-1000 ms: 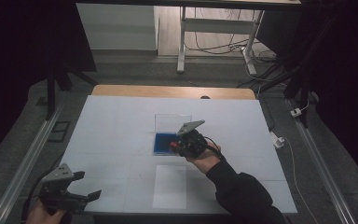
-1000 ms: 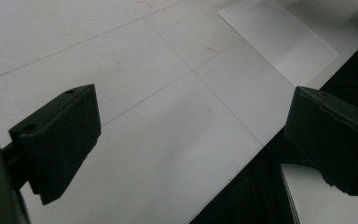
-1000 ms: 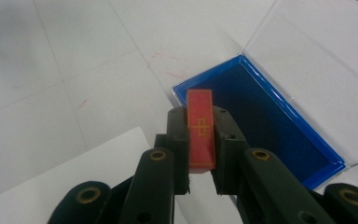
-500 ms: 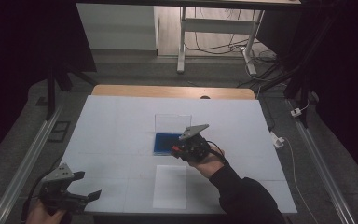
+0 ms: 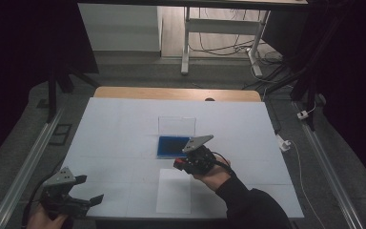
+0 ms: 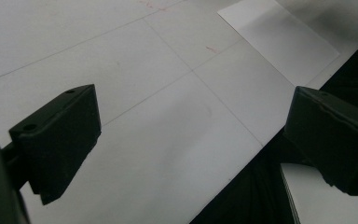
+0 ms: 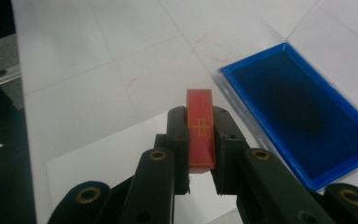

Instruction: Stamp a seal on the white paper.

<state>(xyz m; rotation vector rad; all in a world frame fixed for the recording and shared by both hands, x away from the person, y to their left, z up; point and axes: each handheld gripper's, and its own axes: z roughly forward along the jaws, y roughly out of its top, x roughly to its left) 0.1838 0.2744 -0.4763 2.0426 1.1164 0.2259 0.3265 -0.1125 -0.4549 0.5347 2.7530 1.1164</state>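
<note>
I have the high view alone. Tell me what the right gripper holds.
Observer: A thin red block, pinched on edge between the right gripper's jaws.
Operator: Report any marking on it.
Observer: A yellow cross-like mark on the face toward the camera.
Operator: Now check the left gripper.
Observer: The left gripper is open, with nothing between its jaws; one jaw is over the white mat, the other past its edge.
</note>
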